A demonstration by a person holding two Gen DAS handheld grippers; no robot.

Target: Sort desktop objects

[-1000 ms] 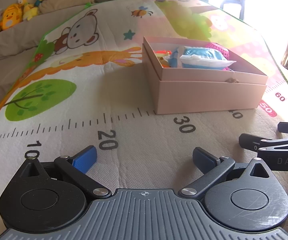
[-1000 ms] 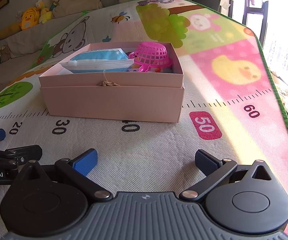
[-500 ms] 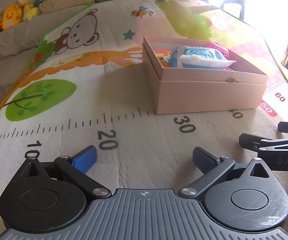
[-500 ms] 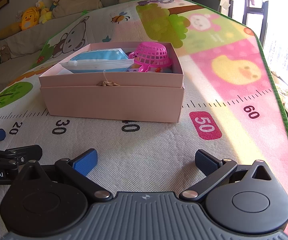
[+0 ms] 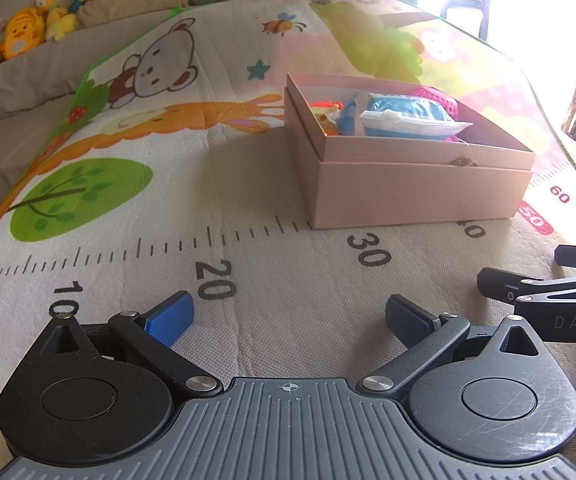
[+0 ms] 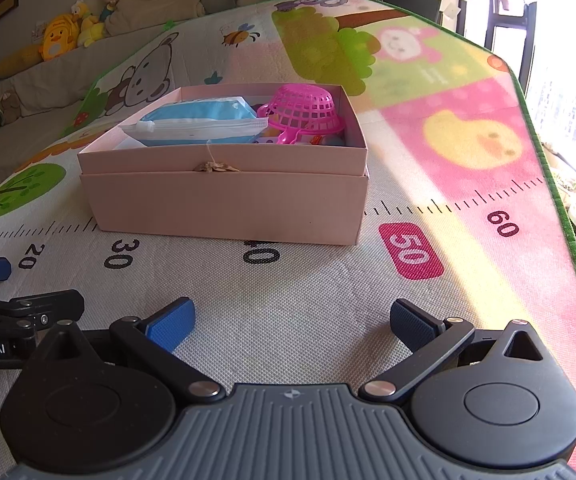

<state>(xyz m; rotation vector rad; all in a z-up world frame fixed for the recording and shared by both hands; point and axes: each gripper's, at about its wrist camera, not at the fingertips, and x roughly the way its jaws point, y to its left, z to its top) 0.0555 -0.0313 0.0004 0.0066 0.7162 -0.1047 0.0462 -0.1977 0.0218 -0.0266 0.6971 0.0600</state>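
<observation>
A pink box point(image 6: 224, 204) sits on a cartoon play mat point(image 6: 428, 184), holding a blue pouch point(image 6: 200, 126) and pink basket point(image 6: 302, 110) (other contents unclear). Near the box, the left gripper point(image 5: 290, 314) and right gripper point(image 6: 292, 322) rest wide apart, empty.

Box point(image 6: 224, 204) contents mostly hidden: the near wall covers the lower part of the blue packet point(image 6: 200, 124) and the pink basket point(image 6: 304, 110); small items under the basket too crowded to tell apart. From the left view, orange toys point(image 5: 326, 110) behind the packet, shape unclear. Window side far right blown out to white. Other gripper cut off by the frame edge in each view. Plush toys point(image 6: 58, 38) on the far sofa small, details unreadable.
</observation>
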